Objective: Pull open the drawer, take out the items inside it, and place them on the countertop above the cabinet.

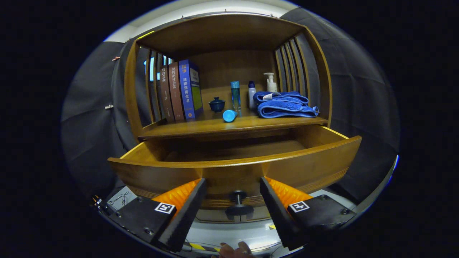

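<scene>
The drawer (235,168) stands pulled open below the countertop (215,126); the tool (233,211) is released, its fingers spread either side of the drawer knob (237,203) without touching it. The visible drawer floor looks bare, its near part hidden behind the front panel, so retrieval probably calls for lifting the tool over that panel. A folded blue towel (285,104), bottles and books already sit on the countertop.

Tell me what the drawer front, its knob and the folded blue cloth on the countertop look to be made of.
Drawer front: likely varnished wood, showing grain and a soft sheen. Knob, between the open gripper fingers: dark, perhaps metal, unclear. Folded blue cloth: plush terry-like towel fabric.
</scene>
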Available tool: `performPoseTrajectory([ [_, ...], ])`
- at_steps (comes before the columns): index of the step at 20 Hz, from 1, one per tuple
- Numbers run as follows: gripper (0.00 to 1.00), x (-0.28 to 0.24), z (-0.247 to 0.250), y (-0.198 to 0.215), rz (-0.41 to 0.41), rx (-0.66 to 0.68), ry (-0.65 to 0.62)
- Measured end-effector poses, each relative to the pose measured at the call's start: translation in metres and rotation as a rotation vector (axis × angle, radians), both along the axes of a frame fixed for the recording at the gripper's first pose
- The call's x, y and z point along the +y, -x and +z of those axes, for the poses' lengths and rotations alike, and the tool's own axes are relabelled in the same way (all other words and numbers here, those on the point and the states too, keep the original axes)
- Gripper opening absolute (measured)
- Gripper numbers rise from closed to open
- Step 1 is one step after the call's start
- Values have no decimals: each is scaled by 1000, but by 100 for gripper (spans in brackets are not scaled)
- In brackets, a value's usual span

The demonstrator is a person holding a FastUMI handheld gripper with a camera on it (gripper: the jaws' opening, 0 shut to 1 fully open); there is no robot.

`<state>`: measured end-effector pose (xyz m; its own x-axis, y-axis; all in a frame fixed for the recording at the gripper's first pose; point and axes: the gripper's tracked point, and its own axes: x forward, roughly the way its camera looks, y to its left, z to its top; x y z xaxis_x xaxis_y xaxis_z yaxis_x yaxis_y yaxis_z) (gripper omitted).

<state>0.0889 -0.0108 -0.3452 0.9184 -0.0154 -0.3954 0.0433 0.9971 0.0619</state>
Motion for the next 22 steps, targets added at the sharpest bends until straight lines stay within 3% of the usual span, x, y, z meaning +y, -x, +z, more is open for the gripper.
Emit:
performPoseTrajectory([
  [11,99,1,-5,-76,-12,-12,11],
  [22,100,2,-6,-98,-10,-29,64],
])
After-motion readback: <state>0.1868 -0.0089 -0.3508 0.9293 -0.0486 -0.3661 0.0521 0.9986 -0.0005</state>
